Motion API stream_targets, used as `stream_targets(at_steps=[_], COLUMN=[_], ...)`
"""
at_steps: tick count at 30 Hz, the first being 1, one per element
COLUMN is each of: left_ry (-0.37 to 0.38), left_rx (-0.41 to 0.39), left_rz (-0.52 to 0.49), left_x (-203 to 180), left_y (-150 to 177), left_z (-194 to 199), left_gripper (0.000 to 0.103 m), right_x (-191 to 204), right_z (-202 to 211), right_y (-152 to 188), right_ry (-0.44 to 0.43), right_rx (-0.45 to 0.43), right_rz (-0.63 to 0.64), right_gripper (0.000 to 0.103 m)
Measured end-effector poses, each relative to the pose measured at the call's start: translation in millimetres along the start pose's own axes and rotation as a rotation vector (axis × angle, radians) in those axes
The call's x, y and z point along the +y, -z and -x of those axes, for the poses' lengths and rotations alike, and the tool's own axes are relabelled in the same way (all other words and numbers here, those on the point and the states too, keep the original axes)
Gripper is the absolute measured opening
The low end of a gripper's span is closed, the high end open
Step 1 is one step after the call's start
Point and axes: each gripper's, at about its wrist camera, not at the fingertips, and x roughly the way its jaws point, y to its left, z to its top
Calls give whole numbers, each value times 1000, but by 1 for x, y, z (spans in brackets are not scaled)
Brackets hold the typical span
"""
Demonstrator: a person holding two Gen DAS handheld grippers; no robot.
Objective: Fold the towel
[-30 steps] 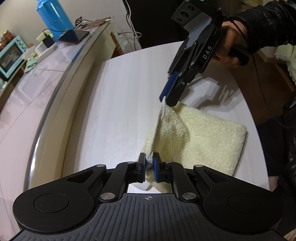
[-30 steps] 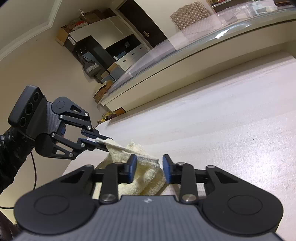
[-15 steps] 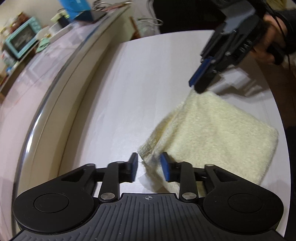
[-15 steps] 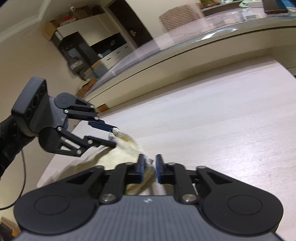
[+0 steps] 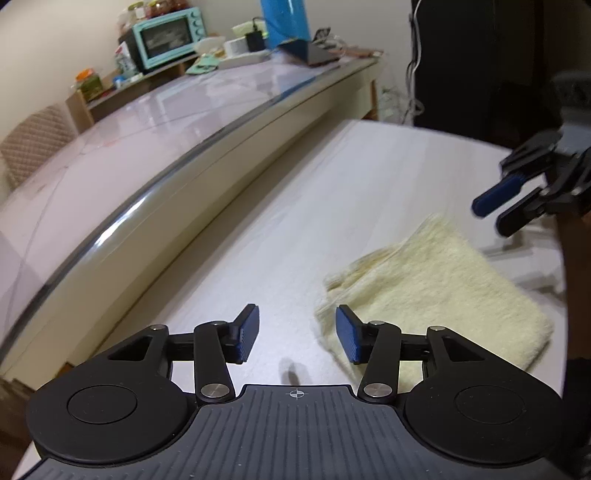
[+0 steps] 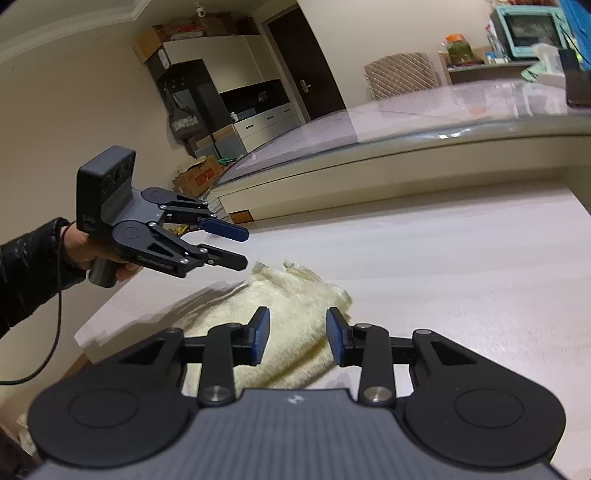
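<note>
A pale yellow towel (image 5: 436, 291) lies folded flat on the white table (image 5: 332, 206); it also shows in the right wrist view (image 6: 295, 317). My left gripper (image 5: 295, 338) is open and empty, raised just left of the towel's near corner; it shows in the right wrist view (image 6: 242, 248). My right gripper (image 6: 297, 341) is open and empty above the towel's edge; it shows at the right of the left wrist view (image 5: 491, 216).
A glass-topped counter (image 5: 155, 147) runs along the table's far side, with a teal toaster oven (image 5: 166, 37), a blue jug (image 5: 286, 22) and small items on it. A padded chair (image 6: 400, 74) and cabinets (image 6: 229, 92) stand beyond.
Both grippers held the towel's edge lifted; both have let go and opened wide. The towel has dropped flat and both grippers have pulled back from it.
</note>
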Motion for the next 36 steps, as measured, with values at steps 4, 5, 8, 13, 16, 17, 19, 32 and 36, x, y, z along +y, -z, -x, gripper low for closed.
stream_targets(at_steps=[4, 5, 8, 13, 16, 17, 19, 32, 36], left_ry=[-11, -9, -5, -16, -36, -40, -51, -118, -122], left_rx=[11, 13, 7, -21, -43, -51, -60, -81, -106], left_rz=[-9, -10, -10, 0, 23, 33, 50, 15, 48], left_x=[-11, -14, -29, -52, -60, -60, -59, -47, -37], left_y=[10, 13, 30, 53, 61, 64, 66, 59, 59], left_z=[20, 24, 36, 45, 47, 47, 46, 21, 27], left_gripper=[59, 60, 60, 61, 61, 63, 69, 71, 69], right_x=[20, 22, 23, 26, 26, 24, 22, 27, 31], right_z=[-14, -23, -40, -61, -57, -52, -52, -44, -35], right_y=[-18, -24, -33, -30, -18, -13, -8, -5, -14], right_ry=[46, 70, 110, 200, 236, 242, 246, 277, 238], right_rx=[47, 75, 124, 219, 244, 245, 243, 199, 142], right_rz=[144, 189, 268, 399, 412, 399, 384, 301, 277], right_gripper=[31, 31, 30, 29, 30, 30, 30, 32, 32])
